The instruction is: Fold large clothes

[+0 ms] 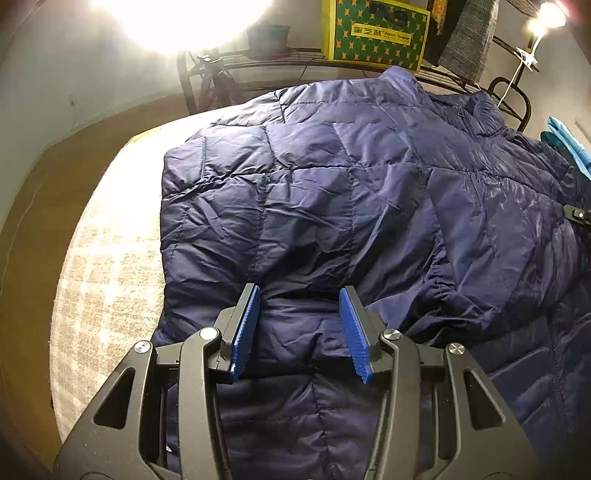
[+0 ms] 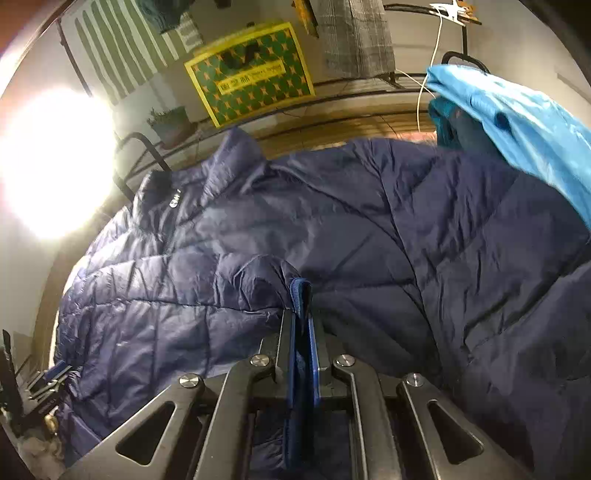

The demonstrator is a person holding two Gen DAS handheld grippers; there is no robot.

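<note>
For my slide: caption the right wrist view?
Right gripper, jaws closed on navy puffer jacket's cuff.

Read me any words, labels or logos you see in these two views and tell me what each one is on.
Yellow-and-green box: a yellow label strip with Chinese characters and small Latin lettering beside them, both too blurred to read reliably.
Same box, top: a dark logo, unreadable.
Navy puffer jacket, near the collar: a small white logo, too small to read.
Nothing else carries text.

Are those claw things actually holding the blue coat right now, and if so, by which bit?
The right gripper pinches the navy puffer jacket by a ribbed sleeve cuff. The left gripper is open over the jacket, holding nothing.
</note>
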